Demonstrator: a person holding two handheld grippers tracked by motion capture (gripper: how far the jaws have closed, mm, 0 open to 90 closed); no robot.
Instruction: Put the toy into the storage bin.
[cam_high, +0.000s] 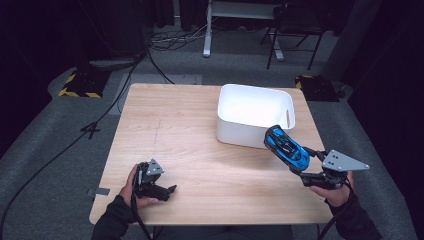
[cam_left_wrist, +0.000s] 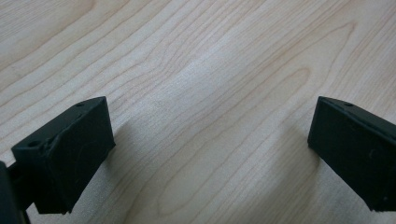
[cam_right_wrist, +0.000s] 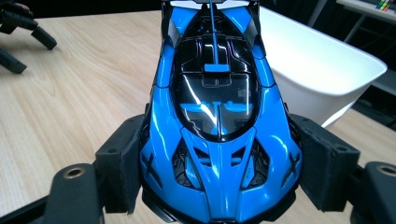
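Note:
A glossy blue and black toy car (cam_high: 287, 146) hangs above the table's right side, just in front of the white bin (cam_high: 255, 116). My right gripper (cam_high: 303, 167) is shut on it, and its pads (cam_right_wrist: 122, 161) press on both flanks of the toy car (cam_right_wrist: 217, 121), whose far end points toward the white bin (cam_right_wrist: 322, 70). My left gripper (cam_high: 170, 192) rests low at the table's near left edge. Its jaws stand wide apart in the left gripper view, with bare wood between the left gripper (cam_left_wrist: 210, 154) fingers.
The wooden table (cam_high: 190, 135) stands on grey carpet with cables and yellow-black floor plates beyond it. A chair and a desk leg are at the back. In the right gripper view the other gripper (cam_right_wrist: 23, 32) shows at the far left.

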